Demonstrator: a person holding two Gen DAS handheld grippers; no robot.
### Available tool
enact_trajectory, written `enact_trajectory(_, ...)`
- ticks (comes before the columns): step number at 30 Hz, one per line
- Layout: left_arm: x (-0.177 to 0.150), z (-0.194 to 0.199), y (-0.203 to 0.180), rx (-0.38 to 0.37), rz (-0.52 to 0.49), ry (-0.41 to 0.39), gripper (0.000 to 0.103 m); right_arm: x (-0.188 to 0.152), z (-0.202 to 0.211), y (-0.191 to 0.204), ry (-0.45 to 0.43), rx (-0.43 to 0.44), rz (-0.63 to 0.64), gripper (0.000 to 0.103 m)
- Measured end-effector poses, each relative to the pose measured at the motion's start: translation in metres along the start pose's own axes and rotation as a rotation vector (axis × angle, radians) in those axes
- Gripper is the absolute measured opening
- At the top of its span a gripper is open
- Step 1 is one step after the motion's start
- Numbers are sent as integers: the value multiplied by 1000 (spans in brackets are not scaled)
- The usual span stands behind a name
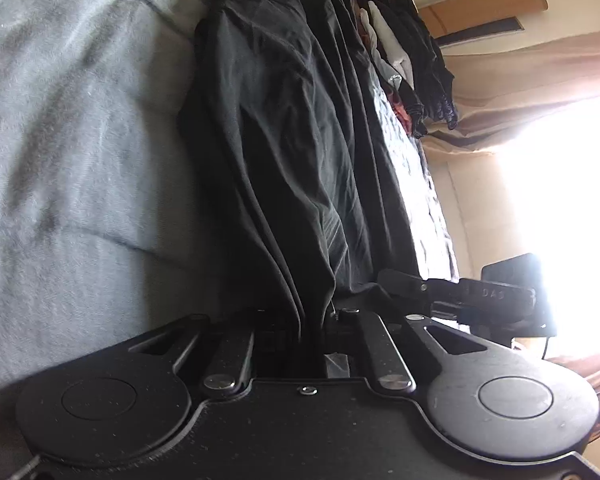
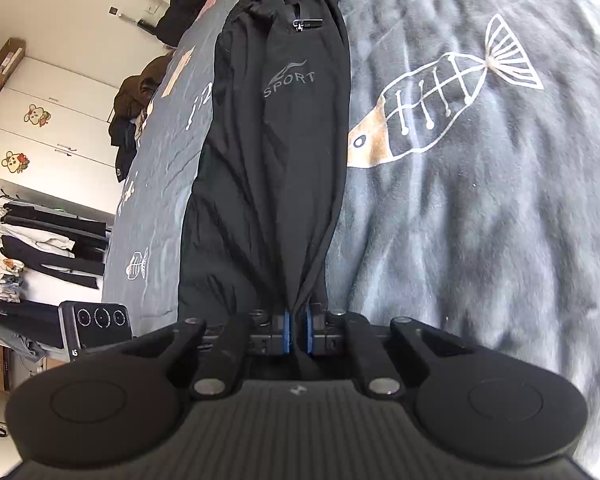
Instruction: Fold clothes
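Your right gripper (image 2: pixel 298 330) pinches the black trousers (image 2: pixel 268 152), logo at twelve o'clock; your left gripper (image 1: pixel 314 326) clamps them (image 1: pixel 284 140) too, clothes pile (image 1: pixel 408 60) at one o'clock.

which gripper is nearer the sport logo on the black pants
Right. The right gripper clamps the black pants on the stretch running straight up to the SPORT logo. The left gripper also clamps them, but no logo shows there.

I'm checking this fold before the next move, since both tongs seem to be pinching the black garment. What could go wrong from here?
1. The right tongs hold only a thin bunch of the black garment, so a pull might slip it free.
2. The cloth already wrinkles toward the left tongs; uneven pulling could skew the fold.
3. The zipper pull may snag on the bedspread.
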State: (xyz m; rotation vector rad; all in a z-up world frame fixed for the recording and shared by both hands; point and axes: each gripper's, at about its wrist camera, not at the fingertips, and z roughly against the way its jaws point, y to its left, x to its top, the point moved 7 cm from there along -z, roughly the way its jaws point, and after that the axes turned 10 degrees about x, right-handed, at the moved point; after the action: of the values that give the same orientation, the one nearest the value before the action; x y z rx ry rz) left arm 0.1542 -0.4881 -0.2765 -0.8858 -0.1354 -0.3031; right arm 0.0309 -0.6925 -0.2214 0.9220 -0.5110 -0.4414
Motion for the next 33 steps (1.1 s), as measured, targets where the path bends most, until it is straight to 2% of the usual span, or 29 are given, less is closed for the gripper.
enact_trajectory(4,-10,17,-10,-26,-29,32,7,-8,5,9,9,-3,-2,6)
enact_trajectory(9,-29,53,-16,-50,-69,64,7,-36,23,28,53,18,5,6)
enact_trajectory(11,-37,58,-14,-25,-94,77,8,-43,26,25,73,-30,13,6)
enact_trajectory(12,-39,57,-11,17,-111,85,8,-46,28,23,84,-57,18,8)
enact_trajectory(13,-41,54,-5,86,-127,103,16,-49,29,21,95,-83,22,11)
enact_trajectory(14,-43,53,-1,127,-141,121,17,-52,31,19,106,-110,27,12)
enact_trajectory(15,-44,58,-1,130,-163,123,18,-53,33,16,123,-148,37,15)
enact_trajectory(16,-42,69,-3,136,-195,97,28,-50,39,15,116,-172,47,18)
enact_trajectory(17,-38,83,-5,152,-231,59,48,-46,46,16,104,-190,58,21)
enact_trajectory(18,-34,96,-8,167,-267,21,60,-38,54,21,63,-198,87,32)
enact_trajectory(19,-30,109,-10,183,-303,-16,80,-29,63,27,14,-204,121,46)
enact_trajectory(20,-26,123,-13,198,-338,-54,85,-20,71,34,-35,-210,155,53)
enact_trajectory(21,-22,137,-16,214,-374,-92,85,-11,80,41,-84,-215,189,64)
enact_trajectory(22,-13,148,-19,221,-388,-128,85,1,83,47,-128,-214,223,72)
enact_trajectory(24,18,160,-25,224,-377,-203,85,29,81,61,-197,-212,287,77)
enact_trajectory(26,41,159,-36,200,-389,-234,85,62,65,75,-227,-194,337,78)
enact_trajectory(28,55,141,-55,120,-427,-227,85,94,37,88,-224,-145,375,79)
enact_trajectory(30,59,114,-73,0,-442,-172,85,122,4,100,-208,-91,412,79)
enact_trajectory(33,41,76,-89,-169,-450,-71,85,156,-44,103,-145,-10,389,79)
